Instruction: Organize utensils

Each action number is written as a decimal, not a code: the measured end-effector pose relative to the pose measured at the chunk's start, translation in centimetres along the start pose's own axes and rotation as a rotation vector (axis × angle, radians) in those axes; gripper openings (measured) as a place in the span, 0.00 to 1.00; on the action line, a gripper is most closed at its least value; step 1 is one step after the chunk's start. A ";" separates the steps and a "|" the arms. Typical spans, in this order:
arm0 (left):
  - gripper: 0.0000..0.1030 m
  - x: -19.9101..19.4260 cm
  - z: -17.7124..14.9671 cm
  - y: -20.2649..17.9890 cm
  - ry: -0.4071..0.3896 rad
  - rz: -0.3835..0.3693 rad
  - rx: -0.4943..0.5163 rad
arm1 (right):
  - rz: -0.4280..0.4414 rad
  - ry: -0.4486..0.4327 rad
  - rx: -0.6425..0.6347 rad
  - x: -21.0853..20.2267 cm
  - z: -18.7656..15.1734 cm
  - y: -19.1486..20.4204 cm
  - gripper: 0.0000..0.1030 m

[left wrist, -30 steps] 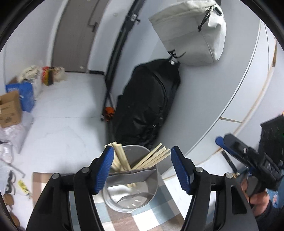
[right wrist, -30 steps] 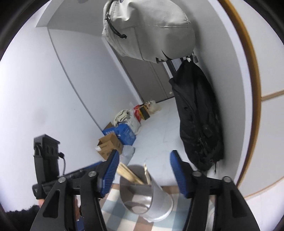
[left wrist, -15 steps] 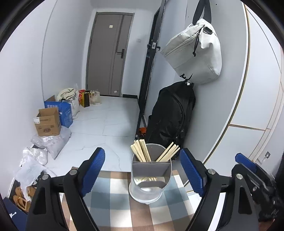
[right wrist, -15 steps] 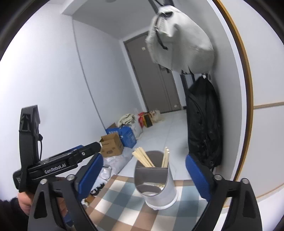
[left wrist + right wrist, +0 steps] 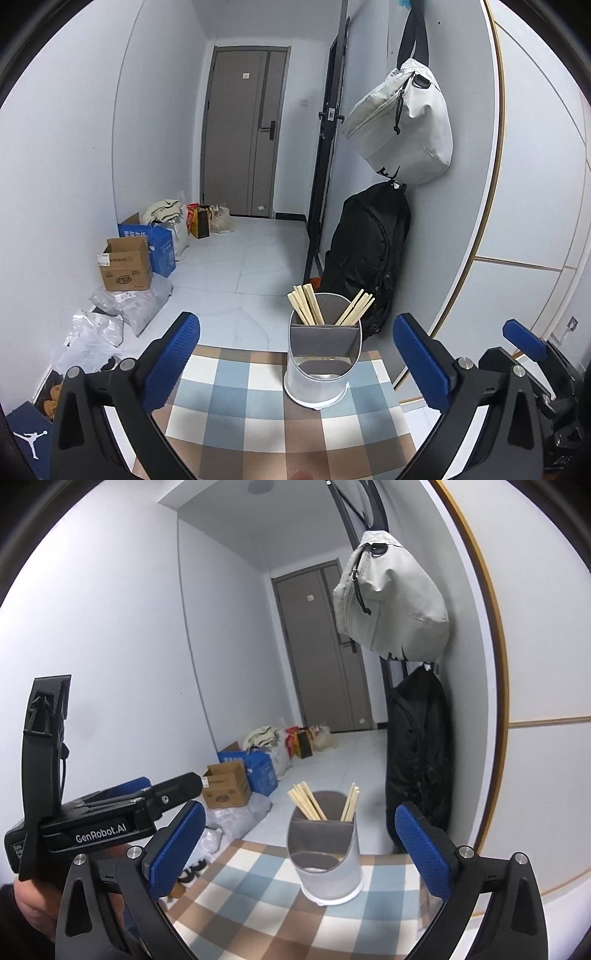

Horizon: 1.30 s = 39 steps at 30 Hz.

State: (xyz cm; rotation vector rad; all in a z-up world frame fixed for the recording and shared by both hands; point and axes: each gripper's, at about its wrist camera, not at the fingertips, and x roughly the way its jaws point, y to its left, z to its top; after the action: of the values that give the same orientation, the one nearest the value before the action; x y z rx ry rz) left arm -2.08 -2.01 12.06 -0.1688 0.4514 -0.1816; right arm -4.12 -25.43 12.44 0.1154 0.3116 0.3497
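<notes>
The utensil holder (image 5: 320, 360) stands on the checked cloth (image 5: 258, 406) of the desk, ahead of both tools and touching neither. The left tool (image 5: 295, 354) and right tool (image 5: 300, 840) have just been opening; their jaws stand wide apart with nothing between them. Chopsticks (image 5: 308, 308) lean in the holder's two back compartments. Behind the holder, a black backpack (image 5: 369, 254) leans against the wall.
</notes>
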 end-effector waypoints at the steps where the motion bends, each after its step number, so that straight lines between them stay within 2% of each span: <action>1: 0.99 -0.1 -0.1 0.0 -0.002 0.000 0.001 | -0.002 0.001 0.003 -0.3 -0.1 0.0 1.00; 16: 0.99 -1.5 -1.2 -0.1 -0.010 0.018 -0.015 | -0.024 -0.023 0.010 -1.7 -0.7 -0.1 1.00; 20: 0.99 -1.5 -1.3 0.1 0.002 -0.002 -0.036 | -0.025 -0.022 0.022 -1.8 -0.8 -0.3 1.00; 28: 0.99 -2.1 -1.4 -0.2 -0.020 0.007 -0.023 | -0.020 -0.015 0.027 -1.5 -1.0 -0.3 1.00; 32: 0.99 -1.8 -1.6 -0.1 0.006 -0.025 -0.046 | -0.024 -0.017 0.025 -1.7 -1.0 -0.4 1.00; 39: 0.99 -1.9 -1.9 -0.4 0.007 -0.023 -0.035 | -0.031 -0.018 0.023 -1.9 -1.0 -0.4 1.00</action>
State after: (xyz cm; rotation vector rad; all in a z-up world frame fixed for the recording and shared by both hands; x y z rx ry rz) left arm -4.62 -2.19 11.24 -0.2076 0.4600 -0.1970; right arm -6.04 -26.39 12.00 0.1362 0.2998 0.3147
